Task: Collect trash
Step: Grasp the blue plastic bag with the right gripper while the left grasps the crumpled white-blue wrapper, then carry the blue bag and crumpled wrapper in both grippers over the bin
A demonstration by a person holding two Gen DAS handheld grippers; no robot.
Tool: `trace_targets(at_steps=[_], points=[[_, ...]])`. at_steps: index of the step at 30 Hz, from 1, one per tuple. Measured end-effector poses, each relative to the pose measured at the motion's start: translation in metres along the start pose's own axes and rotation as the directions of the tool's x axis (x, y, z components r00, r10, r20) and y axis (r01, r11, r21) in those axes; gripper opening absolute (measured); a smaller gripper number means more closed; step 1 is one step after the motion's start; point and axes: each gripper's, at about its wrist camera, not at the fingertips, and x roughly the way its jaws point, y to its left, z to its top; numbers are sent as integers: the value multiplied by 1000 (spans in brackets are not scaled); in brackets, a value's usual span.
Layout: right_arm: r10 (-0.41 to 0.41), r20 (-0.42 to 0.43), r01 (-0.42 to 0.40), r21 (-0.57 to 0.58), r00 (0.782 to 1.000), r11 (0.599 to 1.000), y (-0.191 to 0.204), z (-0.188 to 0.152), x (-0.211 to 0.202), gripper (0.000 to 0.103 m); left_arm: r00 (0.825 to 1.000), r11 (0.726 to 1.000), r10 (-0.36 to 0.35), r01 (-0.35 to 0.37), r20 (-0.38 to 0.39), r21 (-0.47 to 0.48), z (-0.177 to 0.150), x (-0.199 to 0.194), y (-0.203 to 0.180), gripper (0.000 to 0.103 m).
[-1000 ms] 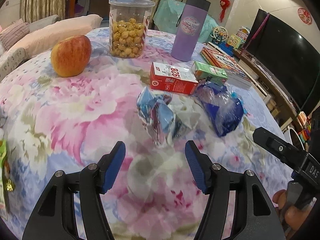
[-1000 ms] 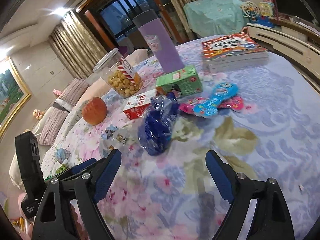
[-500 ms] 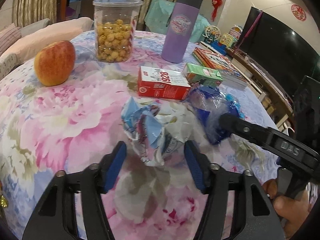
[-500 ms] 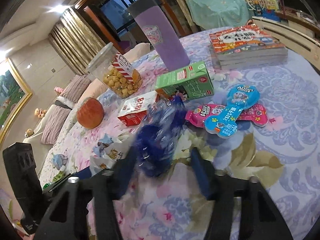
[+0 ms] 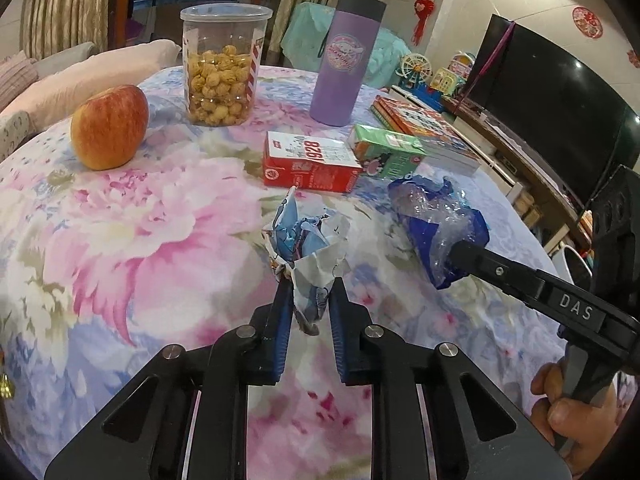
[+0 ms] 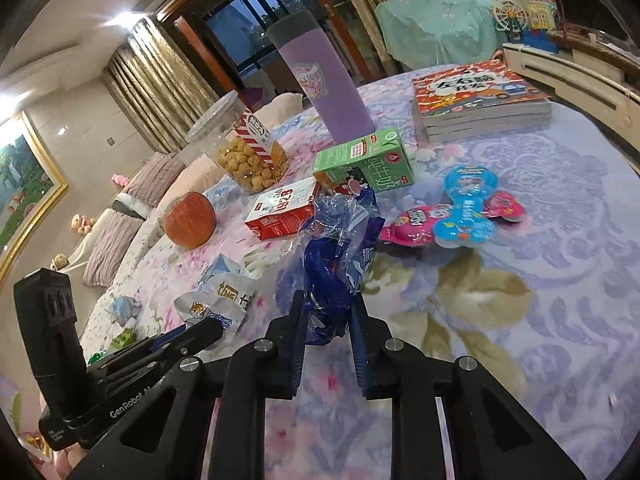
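Note:
A crumpled white-and-blue wrapper (image 5: 310, 254) sticks up from the flowered tablecloth (image 5: 132, 240), and my left gripper (image 5: 309, 304) is shut on its lower end. In the right wrist view the same wrapper (image 6: 218, 300) lies at the left gripper's tip. A crumpled blue plastic bag (image 6: 336, 256) is pinched at its near end by my right gripper (image 6: 326, 312), which is shut on it. The left wrist view shows that bag (image 5: 438, 220) to the right, with the right gripper's finger against it.
On the table stand an apple (image 5: 109, 133), a popcorn jar (image 5: 222, 66), a purple tumbler (image 5: 344, 60), a red carton (image 5: 310, 162), a green carton (image 5: 386, 151) and a stack of books (image 6: 482, 98). Pink and blue snack packs (image 6: 460, 212) lie to the right. A hand (image 5: 572, 420) holds the right gripper.
Both grippers moved forward and went from open to shut, the left on the white-and-blue wrapper, the right on the blue plastic bag.

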Motion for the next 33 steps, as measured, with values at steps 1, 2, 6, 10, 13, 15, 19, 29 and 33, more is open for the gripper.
trace_targets(at_steps=[1,2,6,10,13,15,19,29,33], points=[[4,5,-4,5,1000,1000,-1,-3,-6,20,1000,1000,-3,3,2,-1,-2,-3,-1,17],[3,11,-3,5,1000,1000,-1,-5,-10,20,1000,1000,-7,7,3,-1,-4,-6,-3,17],[5,30,-5,5,1000,1000,0,-13,-31,20,1000,1000,-25,25,8,1,-12,-17,-12,17],[-2,49,1,15,999,1000,-3,-22,-50,20,999,999,-47,47,6,20,-19,-25,-27,17],[-17,65,16,25,998,1000,-8,-30,-66,20,997,997,-71,71,0,37,-26,-29,-41,17],[-37,79,34,34,996,999,-15,-35,-79,20,996,995,-87,87,-3,47,-28,-31,-50,17],[-80,108,75,53,991,996,-26,-44,-102,20,992,988,-126,126,-12,85,-35,-34,-75,17],[-187,177,165,128,966,978,-64,-63,-158,20,980,968,-194,198,-42,156,-48,-36,-126,17],[-220,204,190,156,954,969,-78,-68,-178,20,976,960,-210,216,-50,179,-52,-38,-143,17]])
